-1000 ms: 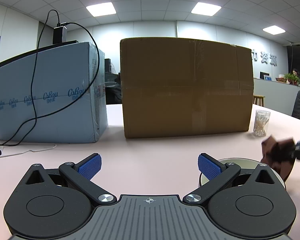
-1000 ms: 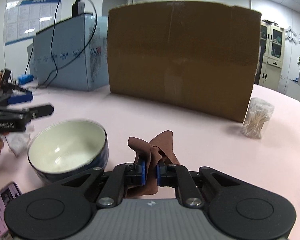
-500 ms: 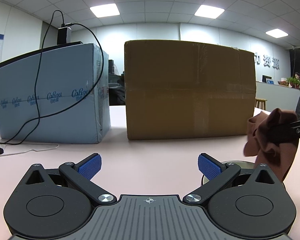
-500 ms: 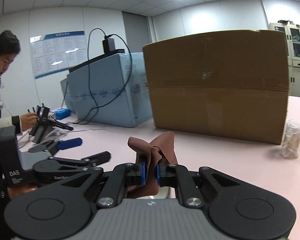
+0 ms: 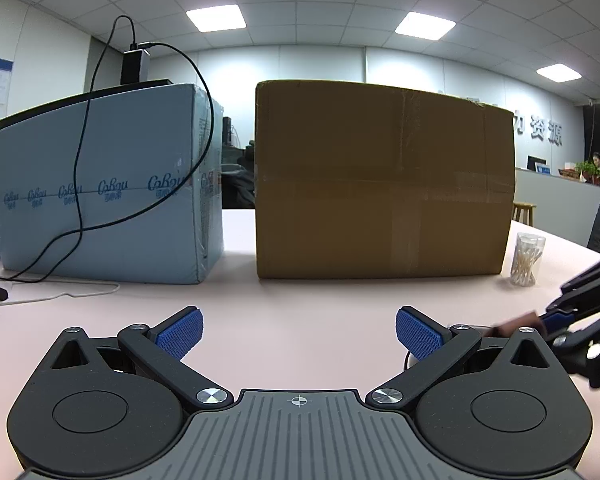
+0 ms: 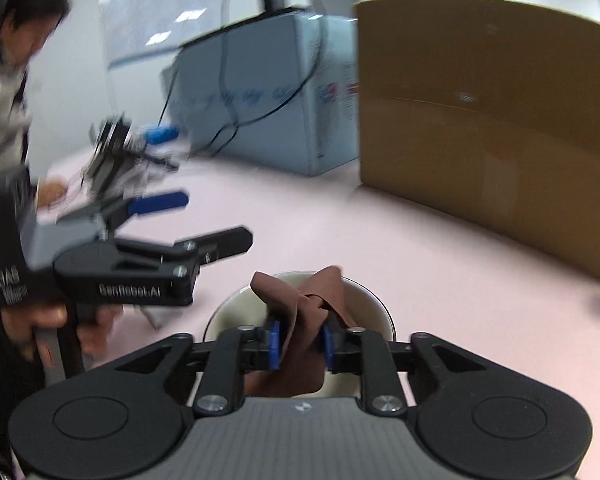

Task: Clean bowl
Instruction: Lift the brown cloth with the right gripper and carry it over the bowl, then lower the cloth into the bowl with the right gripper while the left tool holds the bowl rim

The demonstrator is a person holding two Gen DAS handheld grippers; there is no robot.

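Observation:
My right gripper (image 6: pixel 299 343) is shut on a brown cloth (image 6: pixel 300 312) and holds it over the white bowl (image 6: pixel 374 308), which sits on the pink table just ahead of the fingers. The cloth hangs into the bowl's mouth. My left gripper (image 5: pixel 298 330) is open and empty, low over the table; it also shows in the right wrist view (image 6: pixel 204 224), left of the bowl. In the left wrist view the bowl is almost hidden behind my right finger (image 5: pixel 420 334), and the right gripper with the cloth (image 5: pixel 518 325) comes in from the right.
A brown cardboard box (image 5: pixel 384 180) and a light blue package (image 5: pixel 108 196) with a black cable stand at the back of the pink table (image 5: pixel 300 304). A clear jar of cotton swabs (image 5: pixel 526 258) stands at the right. A seated person (image 6: pixel 8 80) works at the far left.
My right gripper has swung down with the cloth from above the table to over the bowl's mouth. The left gripper has stayed open and nearly still.

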